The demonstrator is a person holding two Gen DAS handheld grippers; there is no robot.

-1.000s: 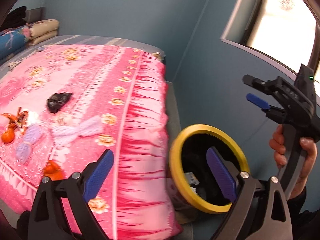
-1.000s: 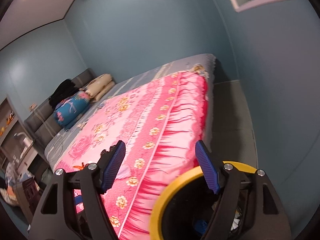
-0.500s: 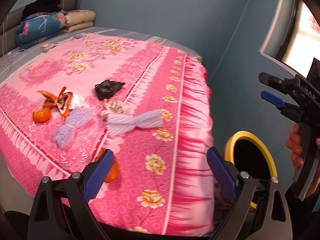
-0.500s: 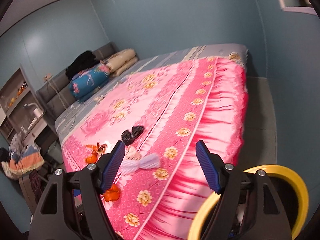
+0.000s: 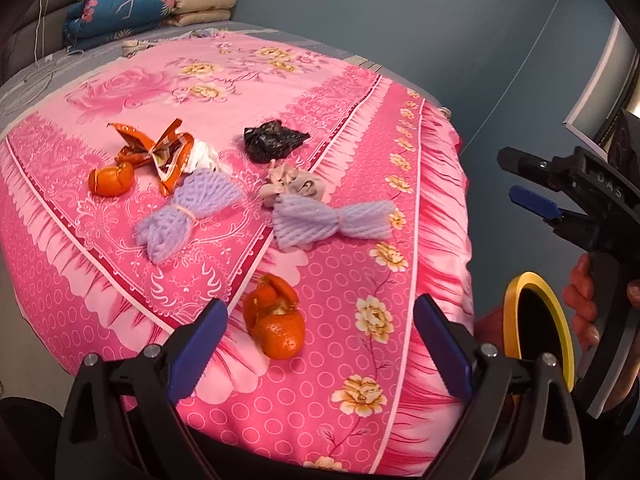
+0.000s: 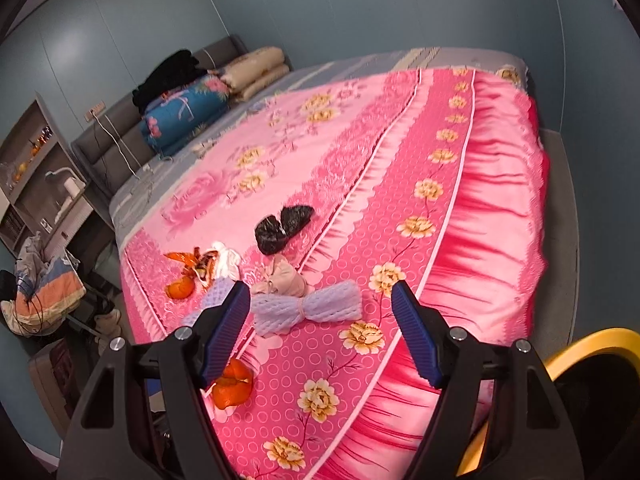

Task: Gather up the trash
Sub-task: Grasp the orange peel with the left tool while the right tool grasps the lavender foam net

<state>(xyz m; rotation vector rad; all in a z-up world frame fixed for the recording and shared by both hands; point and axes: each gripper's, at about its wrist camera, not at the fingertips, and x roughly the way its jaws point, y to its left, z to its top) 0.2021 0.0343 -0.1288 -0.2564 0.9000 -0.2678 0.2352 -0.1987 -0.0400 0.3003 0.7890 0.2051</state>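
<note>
Trash all on bed (image 5: 360,128) yet: peels (image 5: 276,320), foam nets (image 5: 332,220), black bag (image 5: 272,142). Bin (image 5: 538,328) beside bed. Both jaws wide, empty.

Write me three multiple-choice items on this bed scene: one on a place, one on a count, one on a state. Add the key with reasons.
1. Where does the crumpled black plastic bag lie?
A. On the pink floral bedspread, beyond the foam nets
B. Inside the bin
C. On the floor

2. How many lilac foam fruit nets lie on the bedspread?
A. One
B. Two
C. Four

3. What state is the left gripper in?
A. Shut on an orange peel
B. Shut on a net
C. Open, holding nothing

Key:
1 A: the bag sits farther up the bedspread than both nets.
2 B: one net lies left, the other right, each tied at its middle.
3 C: its blue pads stand wide apart, with the peeled orange mandarin lying on the bedspread between them, untouched.
</note>
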